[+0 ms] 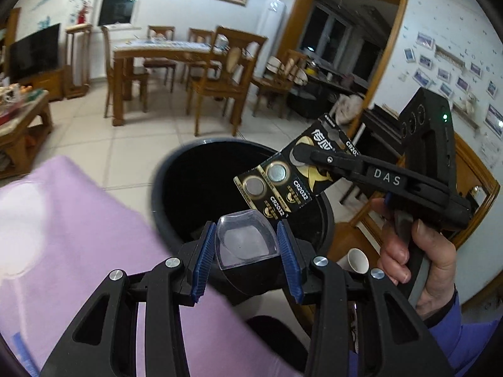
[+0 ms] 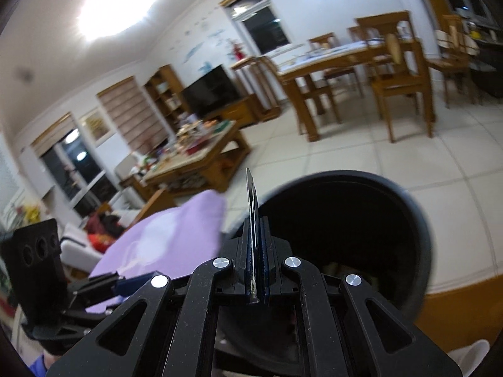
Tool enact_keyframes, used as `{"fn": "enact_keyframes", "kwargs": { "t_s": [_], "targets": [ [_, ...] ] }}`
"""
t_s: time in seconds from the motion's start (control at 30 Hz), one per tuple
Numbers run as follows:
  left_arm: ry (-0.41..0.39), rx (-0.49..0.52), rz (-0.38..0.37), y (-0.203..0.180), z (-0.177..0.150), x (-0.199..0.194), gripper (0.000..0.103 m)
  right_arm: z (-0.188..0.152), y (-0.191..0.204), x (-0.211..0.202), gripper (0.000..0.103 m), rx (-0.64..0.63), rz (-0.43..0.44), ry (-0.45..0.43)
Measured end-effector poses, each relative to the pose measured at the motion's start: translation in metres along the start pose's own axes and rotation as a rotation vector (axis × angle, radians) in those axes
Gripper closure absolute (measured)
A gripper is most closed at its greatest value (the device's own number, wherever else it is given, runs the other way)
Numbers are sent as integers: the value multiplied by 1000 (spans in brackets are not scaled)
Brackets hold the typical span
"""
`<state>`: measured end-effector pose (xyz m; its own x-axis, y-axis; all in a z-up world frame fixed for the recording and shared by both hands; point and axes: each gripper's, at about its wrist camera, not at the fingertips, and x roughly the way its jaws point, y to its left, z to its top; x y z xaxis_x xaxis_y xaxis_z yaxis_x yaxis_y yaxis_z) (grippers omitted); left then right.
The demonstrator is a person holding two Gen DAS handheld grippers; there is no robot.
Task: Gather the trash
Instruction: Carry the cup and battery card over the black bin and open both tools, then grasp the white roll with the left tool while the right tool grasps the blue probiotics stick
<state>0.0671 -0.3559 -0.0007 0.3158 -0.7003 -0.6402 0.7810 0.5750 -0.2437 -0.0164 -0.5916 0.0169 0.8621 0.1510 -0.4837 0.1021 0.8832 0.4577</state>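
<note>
My left gripper [image 1: 246, 245] is shut on a clear plastic blister shell [image 1: 246, 242], held over the near rim of a dark round trash bin [image 1: 163, 194]. My right gripper [image 1: 301, 154] is shut on a black battery card [image 1: 283, 182] with two CR2032 coin cells, held above the bin's opening. In the right wrist view the card [image 2: 253, 201] stands edge-on between the shut fingers of my right gripper [image 2: 256, 229], with the bin [image 2: 418, 220] just beyond. The left gripper's body [image 2: 37, 251] shows at the far left.
A purple cloth [image 1: 78, 235] covers the surface left of the bin. A white paper cup [image 1: 358, 260] sits low right of the bin. A wooden dining table [image 1: 151, 53] with chairs stands across the tiled floor. A cluttered coffee table [image 2: 195, 150] is at the left.
</note>
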Motion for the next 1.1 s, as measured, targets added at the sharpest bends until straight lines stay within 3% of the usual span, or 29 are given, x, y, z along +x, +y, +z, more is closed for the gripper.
{"fn": "enact_keyframes", "kwargs": {
  "t_s": [0.23,0.5,0.53,0.6,0.63,0.7,0.73,0.87,1.07,1.1],
  "targets": [
    [65,16,1,-11,-4,42,63,-12,-55,7,97,65,-24,18],
    [104,19,43,-11,-5,61,62,-17,-69,26,95,104,-1,37],
    [106,20,55,-10,-4,61,61,-16,-70,28,89,107,1,37],
    [116,18,64,-11,-5,63,61,-15,-74,28,63,119,6,31],
    [123,21,70,-13,-6,62,56,-15,-76,26,47,126,8,20],
    [124,31,87,-15,-6,60,39,-15,-74,25,44,124,3,14],
    [118,39,97,-17,-5,57,36,-15,-72,25,44,122,4,13],
    [108,37,88,-21,-4,38,36,-15,-60,24,44,107,8,14],
    [58,27,90,-17,-18,-26,35,-18,-17,30,44,48,41,39],
    [52,20,94,-15,-21,-34,31,-21,-8,31,44,34,50,47]
  ]
}}
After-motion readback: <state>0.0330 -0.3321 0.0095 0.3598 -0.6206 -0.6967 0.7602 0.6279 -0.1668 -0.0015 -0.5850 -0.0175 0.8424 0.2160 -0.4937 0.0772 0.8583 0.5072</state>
